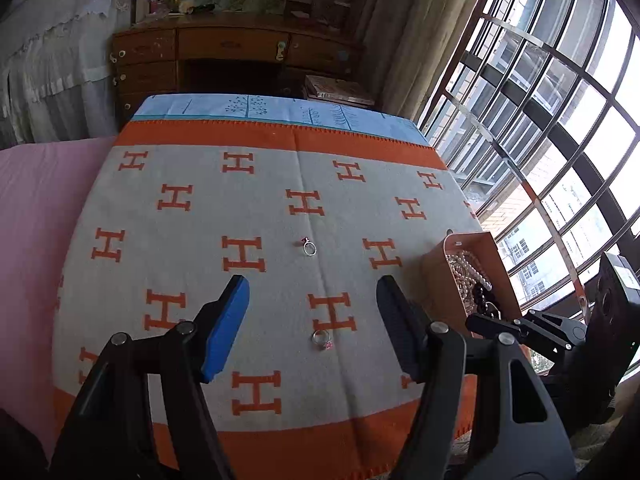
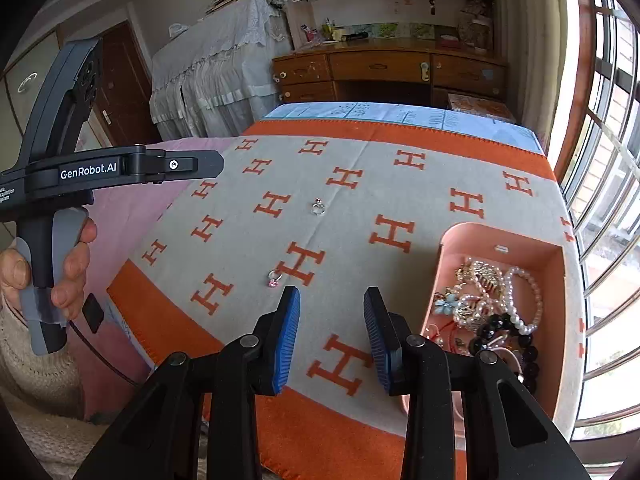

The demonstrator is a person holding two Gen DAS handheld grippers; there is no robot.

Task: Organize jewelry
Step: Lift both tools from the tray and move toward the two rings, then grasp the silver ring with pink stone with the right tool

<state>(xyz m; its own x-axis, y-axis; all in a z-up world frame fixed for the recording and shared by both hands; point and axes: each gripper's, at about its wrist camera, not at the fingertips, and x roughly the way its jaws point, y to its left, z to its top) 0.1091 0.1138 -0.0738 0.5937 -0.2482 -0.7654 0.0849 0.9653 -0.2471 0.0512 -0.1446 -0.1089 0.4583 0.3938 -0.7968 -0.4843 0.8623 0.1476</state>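
Left wrist view: the left tool hangs with its fingers spread wide, holding nothing, over a grey and orange blanket. 2 rings lie on it: the near ring, with a pink stone, between the fingers, and the far ring well beyond. A pink jewelry box sits to the right.

Right wrist view: the right tool is moderately spread and holds nothing. The near ring lies just left of its left finger; the far ring farther off. The box, right, holds pearl strands and dark beads.
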